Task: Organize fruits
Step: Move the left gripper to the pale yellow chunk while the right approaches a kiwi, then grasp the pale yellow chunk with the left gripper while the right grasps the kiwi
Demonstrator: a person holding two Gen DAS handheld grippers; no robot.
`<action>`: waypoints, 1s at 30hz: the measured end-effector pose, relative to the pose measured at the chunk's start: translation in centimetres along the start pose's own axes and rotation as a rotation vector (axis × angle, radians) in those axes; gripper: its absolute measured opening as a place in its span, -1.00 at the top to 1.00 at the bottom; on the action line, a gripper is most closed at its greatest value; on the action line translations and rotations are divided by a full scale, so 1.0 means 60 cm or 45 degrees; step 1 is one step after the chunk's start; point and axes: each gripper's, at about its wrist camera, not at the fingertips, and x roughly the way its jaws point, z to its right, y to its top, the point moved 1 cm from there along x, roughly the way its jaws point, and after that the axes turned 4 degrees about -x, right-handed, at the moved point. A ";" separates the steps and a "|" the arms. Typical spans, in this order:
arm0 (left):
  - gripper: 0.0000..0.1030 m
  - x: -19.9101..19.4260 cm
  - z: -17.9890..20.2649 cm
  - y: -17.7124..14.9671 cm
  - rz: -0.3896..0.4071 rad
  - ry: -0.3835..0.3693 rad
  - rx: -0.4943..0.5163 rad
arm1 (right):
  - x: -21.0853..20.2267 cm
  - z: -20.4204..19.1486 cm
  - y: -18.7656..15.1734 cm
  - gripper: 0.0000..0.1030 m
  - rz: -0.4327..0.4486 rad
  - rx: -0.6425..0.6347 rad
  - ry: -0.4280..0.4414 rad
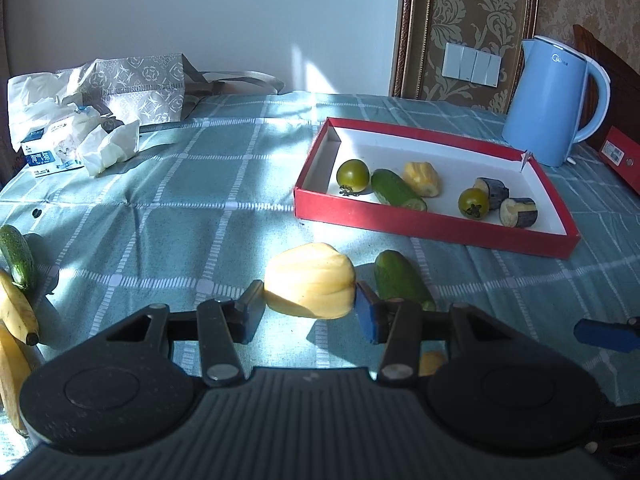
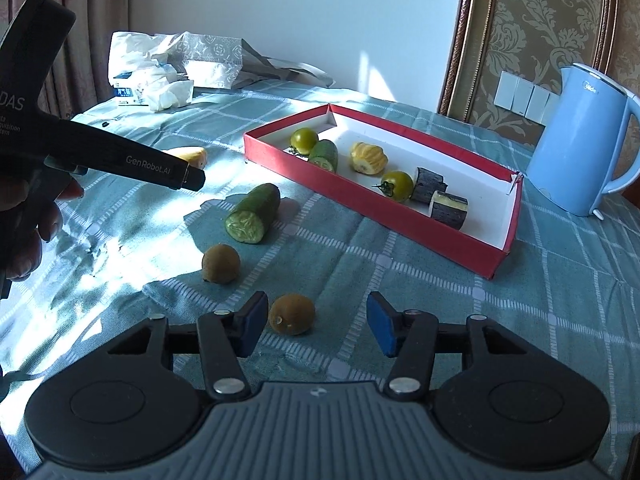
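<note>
With its pads pressed against both sides of a peeled yellow fruit piece (image 1: 310, 280), my left gripper (image 1: 310, 306) holds that piece up over the worktop (image 1: 180, 208), which is covered with a teal checked cloth. My right gripper (image 2: 316, 326) stands partly open with nothing gripped; a kiwi (image 2: 292, 314) lies on the cloth between its fingers, close to the left pad and apart from the right one. A second kiwi (image 2: 221, 263) sits just beyond, and past it a cut cucumber piece (image 2: 253, 213). Farther out is the red box (image 2: 400, 226) with a white inside, holding two green tomatoes, a cucumber piece, a yellow piece and two dark-skinned chunks. A blue kettle (image 2: 580, 148) stands behind the box. In the left wrist view, bananas (image 1: 16, 308) and a whole cucumber (image 1: 16, 256) lie at the left edge, with tissues (image 1: 108, 148) and a patterned bag (image 1: 140, 84) at the back.
</note>
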 end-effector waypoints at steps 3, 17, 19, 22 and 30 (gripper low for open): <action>0.14 -0.010 -0.006 -0.002 0.006 0.004 -0.002 | 0.012 -0.013 0.001 0.04 -0.012 -0.021 0.006; 0.14 -0.038 -0.028 -0.016 -0.001 0.014 -0.008 | 0.041 -0.030 -0.003 0.48 -0.041 -0.004 0.016; 0.14 -0.041 -0.029 -0.018 0.000 0.012 -0.007 | 0.040 -0.030 -0.003 0.48 -0.042 -0.002 0.012; 0.14 -0.043 -0.028 -0.019 0.001 0.005 -0.002 | 0.033 -0.025 -0.003 0.48 -0.043 0.014 0.003; 0.14 -0.041 -0.017 -0.012 0.000 -0.019 0.005 | 0.003 0.007 -0.004 0.48 -0.015 0.064 -0.081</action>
